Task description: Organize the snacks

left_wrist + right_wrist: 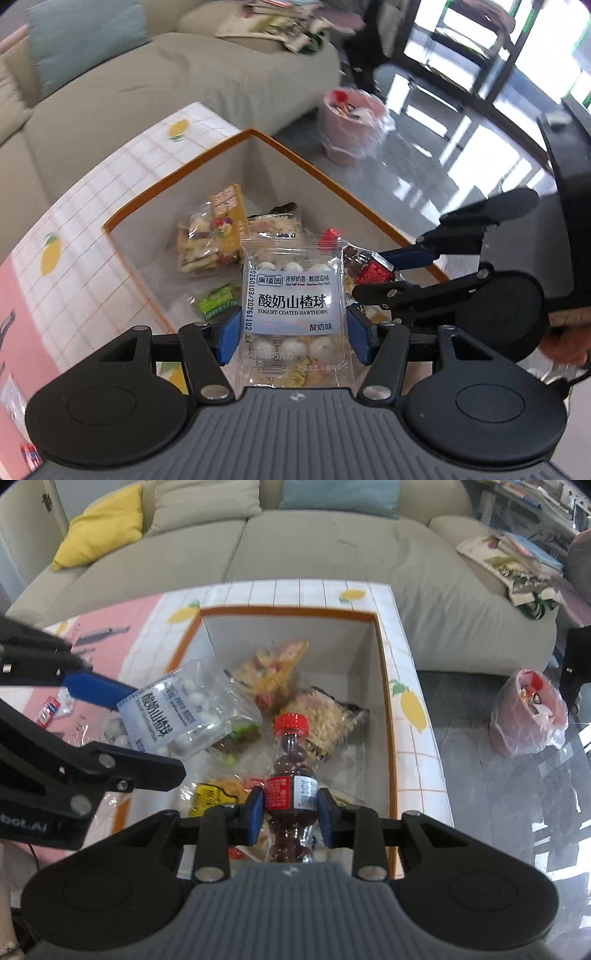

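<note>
My left gripper (293, 334) is shut on a clear bag of yogurt-coated hawthorn balls (291, 302) and holds it over the orange-rimmed white box (207, 162). The bag also shows in the right wrist view (188, 710), held by the left gripper (122, 698) above the box's left side. My right gripper (291, 812) is shut on a small dark drink bottle with a red cap (291, 771), held over the box (384, 686). In the left wrist view the right gripper (391, 273) holds the bottle (365, 266) to the right of the bag. Several snack packets (280, 672) lie inside the box.
The box stands on a low table with a lemon-print cloth (417, 709). A beige sofa (332, 546) with cushions is behind it. A pink waste bin with a plastic liner (528, 712) stands on the glossy floor at the right. Small wrappers (50, 709) lie on the table's left.
</note>
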### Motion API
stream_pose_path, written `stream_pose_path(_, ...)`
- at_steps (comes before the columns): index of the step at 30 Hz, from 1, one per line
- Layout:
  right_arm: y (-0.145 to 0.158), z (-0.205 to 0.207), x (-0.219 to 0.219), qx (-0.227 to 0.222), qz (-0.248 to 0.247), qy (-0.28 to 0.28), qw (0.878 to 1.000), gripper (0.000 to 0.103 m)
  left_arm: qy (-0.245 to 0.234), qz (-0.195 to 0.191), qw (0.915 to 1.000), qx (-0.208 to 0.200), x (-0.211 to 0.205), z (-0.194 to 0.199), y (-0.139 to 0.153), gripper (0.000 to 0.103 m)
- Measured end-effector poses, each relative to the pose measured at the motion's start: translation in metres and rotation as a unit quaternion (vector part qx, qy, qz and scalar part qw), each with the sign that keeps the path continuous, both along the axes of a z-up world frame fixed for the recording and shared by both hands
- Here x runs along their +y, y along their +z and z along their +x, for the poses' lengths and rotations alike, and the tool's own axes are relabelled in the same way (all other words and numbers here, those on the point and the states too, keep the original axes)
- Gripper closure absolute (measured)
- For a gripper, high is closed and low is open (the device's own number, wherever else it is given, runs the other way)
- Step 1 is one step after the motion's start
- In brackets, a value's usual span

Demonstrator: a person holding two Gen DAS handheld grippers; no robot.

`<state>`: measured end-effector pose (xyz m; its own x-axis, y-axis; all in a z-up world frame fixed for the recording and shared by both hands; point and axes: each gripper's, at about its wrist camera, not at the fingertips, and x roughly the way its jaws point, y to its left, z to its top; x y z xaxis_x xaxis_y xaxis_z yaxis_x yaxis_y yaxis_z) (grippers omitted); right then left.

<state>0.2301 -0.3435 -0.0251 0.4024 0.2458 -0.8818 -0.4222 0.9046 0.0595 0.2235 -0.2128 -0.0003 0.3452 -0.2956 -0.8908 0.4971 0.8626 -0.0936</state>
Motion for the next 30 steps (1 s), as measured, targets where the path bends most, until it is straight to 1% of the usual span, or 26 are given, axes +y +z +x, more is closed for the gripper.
stream_pose_path(2, -0.007, 0.005, -0.001, 0.009, -0.003, 0.005, 1.0, 0.074, -0.021, 0.016, 0.9996, 0.0, -0.005, 0.007, -0.007, 0.036)
stream_pose_path(6, -0.019, 0.018, -0.003, 0.017, -0.008, 0.012, 1.0, 0.074, -0.048, 0.05, 0.9976, -0.003, -0.013, 0.024, -0.021, 0.036)
stream_pose_path(9, -0.03, 0.029, -0.002, 0.03, -0.015, 0.012, 0.999, 0.074, -0.07, 0.069, 0.9947, 0.027, -0.017, 0.038, -0.037, 0.036)
stream_pose_path(10, -0.034, 0.032, -0.002, 0.038, -0.017, 0.014, 0.999, 0.074, -0.08, 0.078, 0.9933, 0.029, -0.018, 0.039, -0.042, 0.036)
stream_pose_path(12, -0.038, 0.037, -0.002, 0.042, -0.021, 0.018, 0.999, 0.074, -0.097, 0.097, 0.9905, 0.015, -0.02, 0.041, -0.049, 0.036)
stream_pose_path(13, -0.038, 0.039, -0.002, 0.038, -0.021, 0.019, 0.999, 0.074, -0.098, 0.098, 0.9904, 0.011, -0.019, 0.045, -0.051, 0.036)
stream_pose_path(16, -0.032, 0.048, -0.007, 0.029, -0.003, 0.014, 0.999, 0.074, -0.083, 0.095, 0.992, 0.009, -0.014, 0.06, -0.053, 0.036)
stream_pose_path(18, -0.028, 0.058, -0.008, 0.028, 0.006, 0.011, 1.0, 0.074, -0.073, 0.1, 0.9923, 0.004, -0.009, 0.072, -0.052, 0.036)
stream_pose_path(20, -0.026, 0.068, -0.007, 0.025, 0.002, 0.009, 1.0, 0.074, -0.06, 0.103, 0.9928, 0.003, -0.003, 0.085, -0.052, 0.036)
stream_pose_path(22, -0.028, 0.08, -0.003, 0.022, -0.004, 0.007, 1.0, 0.074, -0.049, 0.104, 0.9933, 0.009, 0.001, 0.095, -0.055, 0.036)
stream_pose_path(27, -0.033, 0.104, 0.005, 0.03, 0.005, -0.001, 1.0, 0.074, -0.037, 0.115, 0.9926, 0.017, 0.0, 0.107, -0.071, 0.036)
stream_pose_path(30, -0.034, 0.109, 0.009, 0.029, 0.003, 0.002, 1.0, 0.074, -0.021, 0.104, 0.9937, 0.035, 0.003, 0.114, -0.08, 0.036)
